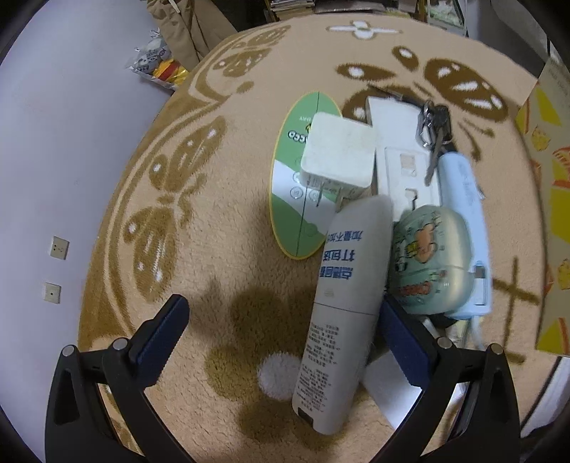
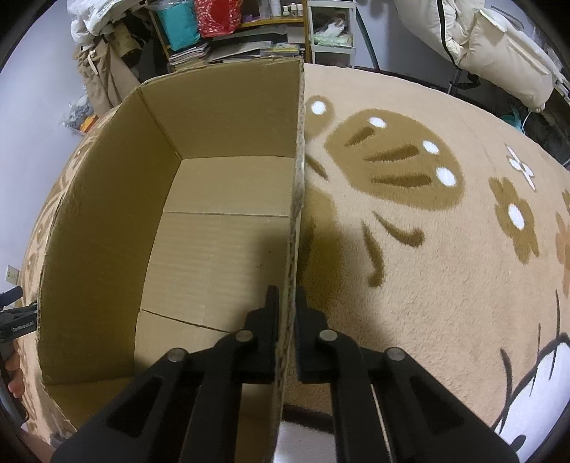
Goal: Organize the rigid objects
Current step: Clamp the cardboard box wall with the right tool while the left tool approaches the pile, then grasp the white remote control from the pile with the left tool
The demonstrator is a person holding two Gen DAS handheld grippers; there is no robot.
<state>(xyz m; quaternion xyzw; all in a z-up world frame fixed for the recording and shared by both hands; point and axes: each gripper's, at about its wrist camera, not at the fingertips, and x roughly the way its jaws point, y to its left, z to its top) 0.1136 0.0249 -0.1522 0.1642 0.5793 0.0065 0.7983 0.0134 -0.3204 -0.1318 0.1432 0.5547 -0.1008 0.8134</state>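
Looking down from the left wrist onto a tan carpet [image 1: 221, 228] with brown butterfly and flower patterns. Left claw [image 1: 281, 320] spread wide, low over the pile, fingers blue-padded; left finger [image 1: 160, 331] over bare carpet, right finger [image 1: 406, 342] just beside a white tube [image 1: 342, 306] printed with blue characters. Tube lying lengthwise between the fingers, touching neither that can be told. Crowded against the tube's far end: a white plug adapter [image 1: 338, 153] resting on a green oval card [image 1: 295, 213], a white flat device [image 1: 399, 160], a bunch of keys [image 1: 434, 124], a pale blue case [image 1: 466, 220] and a rounded green cartoon-printed case [image 1: 431, 256]. Plenty of open carpet to the left, out to the curved edge where grey floor [image 1: 53, 142] begins; cramped on the right, with a yellow-printed box wall [image 1: 548, 213] rising near the cluster.

Seen from the right wrist: right claw [image 2: 286, 302] pressed nearly together, pinching the right-hand wall of a cardboard box [image 2: 107, 228] from above, one finger inside, one outside. Box upright on the carpet, open at the top, nothing visible inside. Wide free carpet to the right of the wall. At the left border, part of a hand [image 2: 14, 367] on a black handle. Shelves and bags [image 2: 213, 21] crowded beyond the far carpet edge.
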